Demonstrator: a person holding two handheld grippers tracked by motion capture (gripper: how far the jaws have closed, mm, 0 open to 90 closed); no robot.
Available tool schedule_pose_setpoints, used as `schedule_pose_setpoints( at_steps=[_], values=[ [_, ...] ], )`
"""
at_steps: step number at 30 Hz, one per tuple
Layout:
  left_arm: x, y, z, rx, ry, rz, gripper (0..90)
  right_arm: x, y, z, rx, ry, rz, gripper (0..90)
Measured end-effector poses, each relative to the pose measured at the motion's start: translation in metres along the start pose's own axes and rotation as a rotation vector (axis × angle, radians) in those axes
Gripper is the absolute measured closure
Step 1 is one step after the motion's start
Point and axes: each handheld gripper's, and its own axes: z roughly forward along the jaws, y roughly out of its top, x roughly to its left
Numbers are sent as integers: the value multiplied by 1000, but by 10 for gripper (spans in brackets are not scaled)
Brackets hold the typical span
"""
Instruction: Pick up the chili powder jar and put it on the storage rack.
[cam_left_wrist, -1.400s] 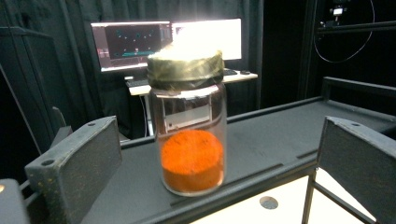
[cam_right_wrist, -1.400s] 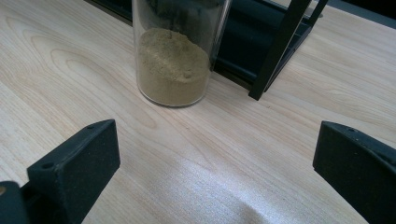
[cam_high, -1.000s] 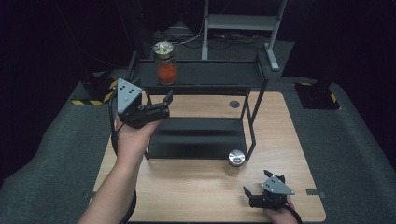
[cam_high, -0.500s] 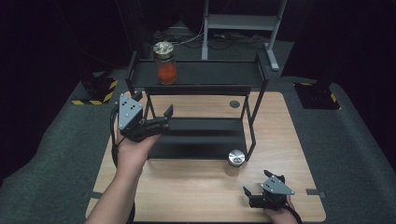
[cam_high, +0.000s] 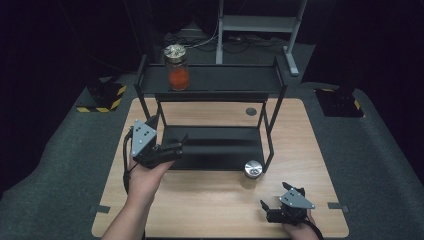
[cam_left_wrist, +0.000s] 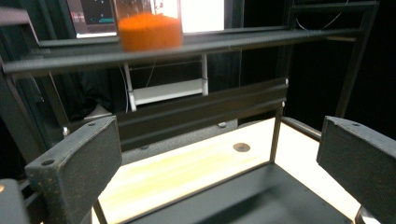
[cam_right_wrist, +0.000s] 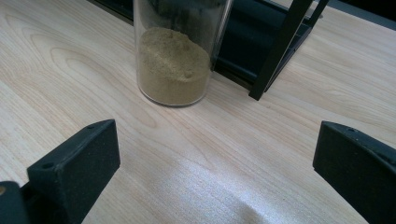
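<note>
Left claw (cam_high: 176, 148) is spread wide with nothing in it, sitting at the front-left corner of the black metal two-tier rack (cam_high: 215, 80); the clear glass jar of orange powder (cam_high: 177, 68) is up on the top shelf. Right claw (cam_high: 268, 207) is gaping too, low on the light wooden bench (cam_high: 210, 210); the steel-lidded glass jar of tan powder (cam_high: 253, 170) stands just ahead of it by the rack's front-right leg.

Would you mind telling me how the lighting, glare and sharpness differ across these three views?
High view: evenly lit table, dark surroundings, sharp enough. Left gripper view: tabletop blown out to near white, bright screens behind the shelf, the orange-filled jar soft and blurred. Right gripper view: a pale sheen on the wood, the jar of tan powder crisp.
</note>
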Motion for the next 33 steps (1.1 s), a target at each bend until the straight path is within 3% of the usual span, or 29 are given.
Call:
schedule_pose_setpoints(
  at_steps=[10,23,27,33],
  values=[
    [-6,-33,-5,57,-7,19,4,1,0,0,1,-2,-2,0],
    [-10,-71,-7,127,-38,-11,4,1,1,0,2,-4,-9,0],
    [-12,-88,-6,163,-50,-26,4,2,1,0,2,-5,-11,0],
    [-14,-112,-7,227,-49,-14,4,3,1,0,4,-7,-14,0]
  ],
)
